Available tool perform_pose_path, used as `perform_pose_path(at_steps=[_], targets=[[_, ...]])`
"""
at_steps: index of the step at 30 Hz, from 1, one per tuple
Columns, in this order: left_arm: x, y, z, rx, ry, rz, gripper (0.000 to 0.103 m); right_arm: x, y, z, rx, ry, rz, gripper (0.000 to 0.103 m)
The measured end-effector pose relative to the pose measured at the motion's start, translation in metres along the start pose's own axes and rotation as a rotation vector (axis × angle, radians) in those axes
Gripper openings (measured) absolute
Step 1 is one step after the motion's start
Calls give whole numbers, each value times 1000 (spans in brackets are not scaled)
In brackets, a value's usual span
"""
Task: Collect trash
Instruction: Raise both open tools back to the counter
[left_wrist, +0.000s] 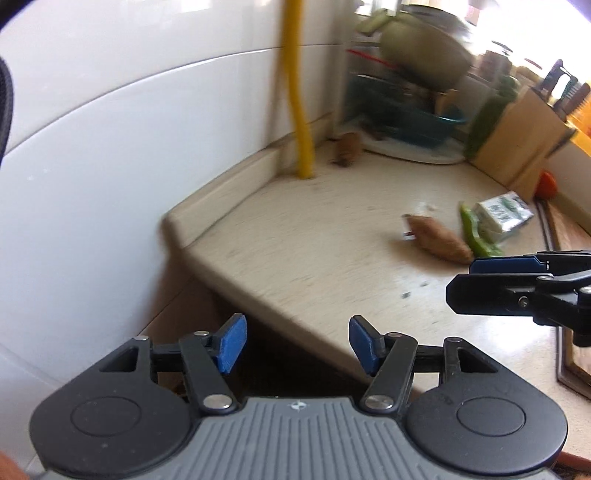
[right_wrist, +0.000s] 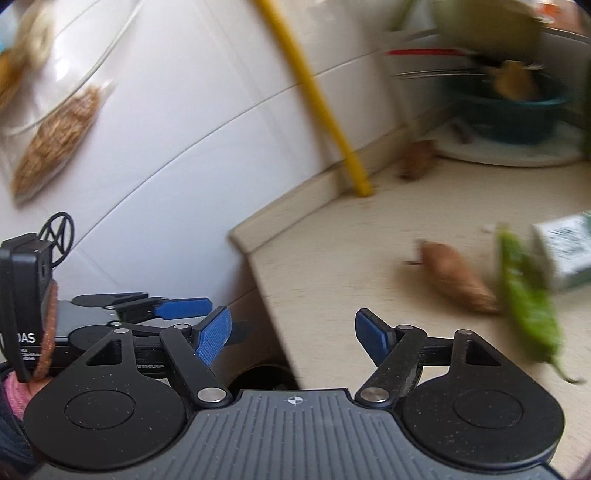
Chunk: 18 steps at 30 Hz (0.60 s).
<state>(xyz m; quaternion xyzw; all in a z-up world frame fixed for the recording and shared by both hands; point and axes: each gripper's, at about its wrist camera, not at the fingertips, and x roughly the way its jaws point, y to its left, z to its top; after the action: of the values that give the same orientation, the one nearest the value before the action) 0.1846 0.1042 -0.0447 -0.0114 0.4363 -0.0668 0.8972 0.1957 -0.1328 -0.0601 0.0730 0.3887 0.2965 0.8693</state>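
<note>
- Your left tongs (left_wrist: 295, 343) stand wide open with nothing between the blue pads; they hang off the near corner of the bench (left_wrist: 314, 229), over the dark gap below its edge.
- Your right tongs (right_wrist: 291, 336) are also spread wide and empty, sitting over that same bench edge.
- Seen from the left wrist, the right tongs (left_wrist: 465, 280) reach in from the right side, over the bench surface, one finger above the other.
- Seen from the right wrist, the left tongs (right_wrist: 184, 310) lie just to the left and slightly lower, beside the white tiled wall (right_wrist: 184, 110).
- The trash lies ahead and to the right of both tongs: a brown scrap (left_wrist: 437, 242) with a green pepper (left_wrist: 476, 236) touching its far side, and a crumpled white-and-green carton (left_wrist: 504, 216) just beyond the pepper (all of it blurred).
- A small white crumb (left_wrist: 424, 207) sits just past the brown scrap.
- Further ahead, a yellow pipe (left_wrist: 299, 110) comes down to the bench at the wall, with another brown lump (left_wrist: 347, 149) just right of it.
- Beyond that is a teal basin (left_wrist: 417, 127) on a white tray, too blurred to read more.
</note>
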Motion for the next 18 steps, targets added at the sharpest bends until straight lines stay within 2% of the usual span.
perform_pose_path(at_steps=[10, 18], targets=[[27, -66, 25, 131, 15, -78, 58, -38, -59, -8, 125, -59, -118, 83], [57, -108, 42, 198, 42, -121, 58, -56, -98, -12, 183, -68, -177, 84]])
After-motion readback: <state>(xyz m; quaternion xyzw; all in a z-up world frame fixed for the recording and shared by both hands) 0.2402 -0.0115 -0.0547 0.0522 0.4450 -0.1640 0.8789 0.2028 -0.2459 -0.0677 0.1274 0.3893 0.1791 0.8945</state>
